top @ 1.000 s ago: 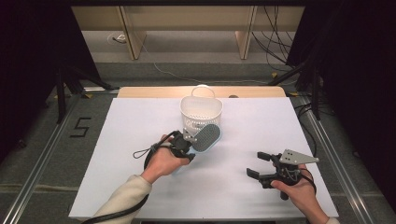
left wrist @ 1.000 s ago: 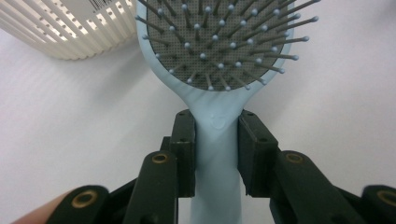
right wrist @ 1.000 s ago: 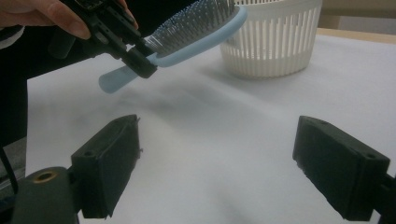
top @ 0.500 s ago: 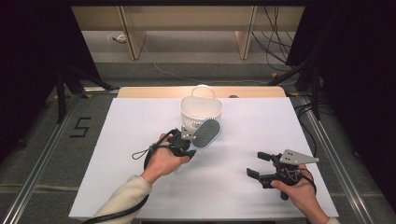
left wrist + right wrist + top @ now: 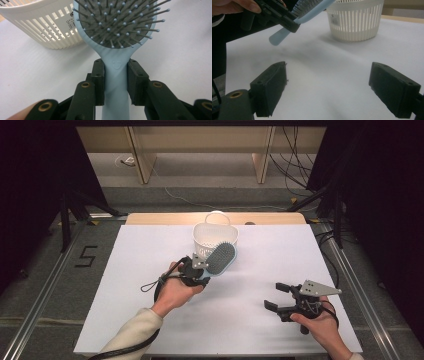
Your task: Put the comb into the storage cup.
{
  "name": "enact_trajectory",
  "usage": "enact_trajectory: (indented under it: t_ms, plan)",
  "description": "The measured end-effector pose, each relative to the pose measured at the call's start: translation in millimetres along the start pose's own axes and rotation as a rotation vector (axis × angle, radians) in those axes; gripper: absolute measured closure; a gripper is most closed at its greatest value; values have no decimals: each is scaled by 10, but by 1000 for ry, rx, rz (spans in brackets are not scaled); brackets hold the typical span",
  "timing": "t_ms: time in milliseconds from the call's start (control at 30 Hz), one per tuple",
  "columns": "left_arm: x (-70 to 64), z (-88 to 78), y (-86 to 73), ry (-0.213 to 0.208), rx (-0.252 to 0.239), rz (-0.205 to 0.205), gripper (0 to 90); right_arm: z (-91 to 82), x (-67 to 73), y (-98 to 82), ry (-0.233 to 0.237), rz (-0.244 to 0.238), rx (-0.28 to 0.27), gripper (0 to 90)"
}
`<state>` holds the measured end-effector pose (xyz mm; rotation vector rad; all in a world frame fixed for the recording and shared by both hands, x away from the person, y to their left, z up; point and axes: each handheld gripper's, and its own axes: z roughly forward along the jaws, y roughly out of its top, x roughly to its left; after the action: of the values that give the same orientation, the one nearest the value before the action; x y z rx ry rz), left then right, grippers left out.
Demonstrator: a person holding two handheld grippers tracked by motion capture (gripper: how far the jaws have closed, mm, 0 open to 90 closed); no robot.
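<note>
Hairbrush (image 5: 220, 259) is the thing in play: light blue paddle type with a grey bristle pad, and it's up off the surface, clamped by its handle in the left claw (image 5: 201, 265). From the left gripper view you can see the two black jaws pressing on either side of the handle just below the head (image 5: 117, 65), so that grip looks solid. The brush head is tilted up and sits right in front of the white slatted basket (image 5: 215, 239), about at rim level from the high view.

Progress-wise I'd say the pickup is done, and what's left is getting the brush over the rim and letting go inside the basket, if that's where it's headed (looks like it to me).

Basket contents: can't really see the bottom, but nothing pokes out of it, and through the slats in the right gripper view (image 5: 354, 18) it looks empty.

Right claw (image 5: 276, 296) is parked low over the white surface (image 5: 150, 250), well apart from everything, jaws spread wide with nothing between them.
</note>
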<state>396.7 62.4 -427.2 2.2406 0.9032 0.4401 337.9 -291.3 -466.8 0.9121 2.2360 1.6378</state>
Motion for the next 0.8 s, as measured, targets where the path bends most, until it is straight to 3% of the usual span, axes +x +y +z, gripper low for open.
enact_trajectory:
  t_ms: [800]
  plan:
    - [19,-13,-6,18,-23,15,695,0,0,-2,0,0,2,158]
